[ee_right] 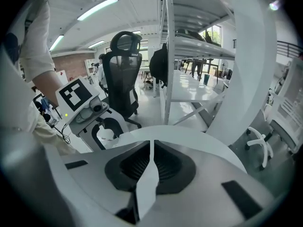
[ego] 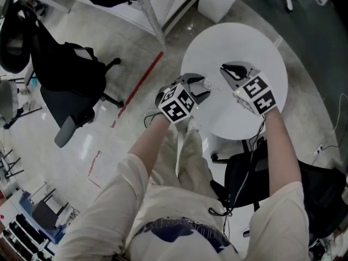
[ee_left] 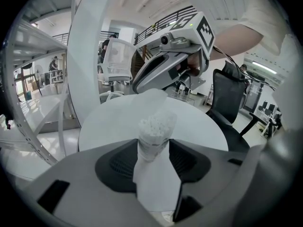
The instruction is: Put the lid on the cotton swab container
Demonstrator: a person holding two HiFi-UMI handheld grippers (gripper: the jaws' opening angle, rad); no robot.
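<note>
Left gripper point(ego: 201, 87) is clamped on the open cotton swab container point(ee_left: 152, 134), which is upright with the swab tips showing, near the left edge of the round white surface point(ego: 247, 39). Right gripper point(ego: 225, 70) has its jaws nearly together and looks pinched on the translucent lid point(ee_left: 154, 96) just behind the container. The far half of the surface is bare, and an office chair point(ego: 73, 88) sits well off left.
</note>
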